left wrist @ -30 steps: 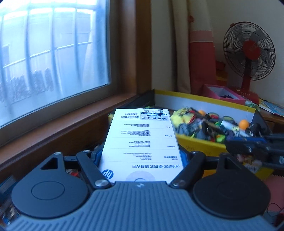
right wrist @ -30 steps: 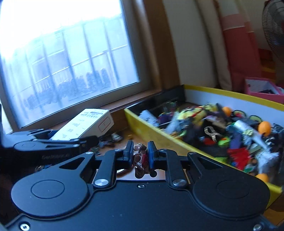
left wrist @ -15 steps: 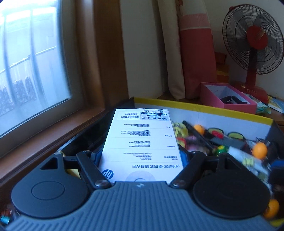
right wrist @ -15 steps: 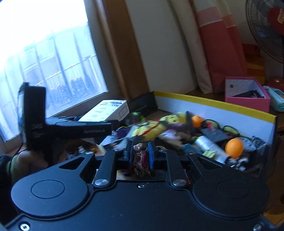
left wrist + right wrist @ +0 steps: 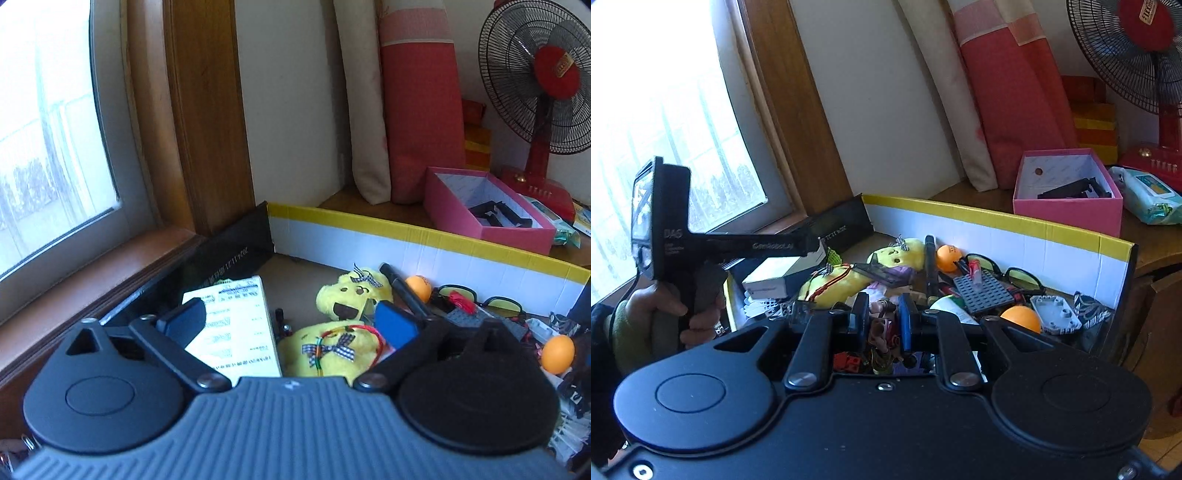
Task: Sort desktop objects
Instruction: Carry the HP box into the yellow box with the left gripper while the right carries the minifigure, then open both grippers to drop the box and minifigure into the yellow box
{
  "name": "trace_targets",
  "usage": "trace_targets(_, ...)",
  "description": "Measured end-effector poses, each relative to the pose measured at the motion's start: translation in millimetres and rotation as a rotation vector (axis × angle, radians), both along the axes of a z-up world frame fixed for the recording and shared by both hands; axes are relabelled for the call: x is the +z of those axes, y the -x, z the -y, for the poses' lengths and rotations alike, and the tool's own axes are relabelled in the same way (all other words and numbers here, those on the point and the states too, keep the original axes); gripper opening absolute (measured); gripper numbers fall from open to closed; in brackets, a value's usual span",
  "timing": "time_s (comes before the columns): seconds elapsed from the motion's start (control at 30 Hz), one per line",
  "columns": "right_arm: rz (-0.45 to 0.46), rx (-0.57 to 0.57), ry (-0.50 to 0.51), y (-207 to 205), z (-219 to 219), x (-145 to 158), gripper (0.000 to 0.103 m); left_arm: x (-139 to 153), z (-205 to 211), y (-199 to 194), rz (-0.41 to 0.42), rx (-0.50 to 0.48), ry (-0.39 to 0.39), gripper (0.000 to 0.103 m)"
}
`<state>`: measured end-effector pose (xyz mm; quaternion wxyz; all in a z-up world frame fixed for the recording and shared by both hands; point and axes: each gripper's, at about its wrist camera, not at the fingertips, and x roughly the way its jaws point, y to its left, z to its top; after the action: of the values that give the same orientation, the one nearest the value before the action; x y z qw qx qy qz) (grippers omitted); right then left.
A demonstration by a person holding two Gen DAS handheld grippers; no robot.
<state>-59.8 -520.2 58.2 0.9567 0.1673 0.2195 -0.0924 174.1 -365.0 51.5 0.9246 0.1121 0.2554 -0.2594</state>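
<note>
My left hand-held gripper [image 5: 291,321] hangs over the near-left corner of the yellow-rimmed cardboard bin [image 5: 424,236]. Its jaws are opening, spread wide. The white printed box [image 5: 236,332] lies below them in that corner, tilted against the bin's dark side wall, with neither pad pressing on it.

- Box: stiff card, flat faces, square edges. Looks light for its bulk, I judge. Glossy label, so likely a bit slick. To retake it, pinch across the two long side faces near the middle, not by a corner, or it may swing.
- It rests half-propped and could slide flatter by itself.

My right hand-held gripper [image 5: 882,325] is pressed nearly together, pinching a small toy figure [image 5: 882,328] upright between the blue pads.

- Figure: hard plastic, tiny, very light. Thin limbs look snappable, and a narrow body can twist out of a flat pinch. Grip sits about mid-body, which seems right. No more squeeze needed.
- It hovers above the bin's clutter: yellow plush toy [image 5: 846,280], orange ball [image 5: 1021,317], grey studded plate [image 5: 982,291].
- Plush is soft, so a drop there lands gently. The ball would roll away if knocked.

Pink open box [image 5: 1067,210] stands on the desk behind the bin, well apart.
</note>
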Motion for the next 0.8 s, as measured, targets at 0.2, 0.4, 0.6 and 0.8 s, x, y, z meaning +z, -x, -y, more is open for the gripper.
trace_targets(0.2, -0.007, -0.035, 0.024, -10.5, 11.6, -0.1, 0.017, 4.3, -11.3, 11.3, -0.008, 0.036, -0.002, 0.103)
trace_targets(0.4, -0.017, -0.079, 0.049, -23.6, 17.0, 0.3, 0.04, 10.5, -38.6, 24.9, -0.024, 0.106, 0.031, 0.103)
trace_targets(0.6, -0.007, -0.035, 0.053, -38.1, 6.9, 6.1, 0.058, 17.0, -77.9, 38.7, -0.024, 0.188, 0.06, 0.103)
trace_targets(0.8, -0.018, 0.053, 0.062, -56.1, -24.5, 6.2, 0.066, 20.9, -129.3, 56.4, -0.027, 0.297, 0.082, 0.103)
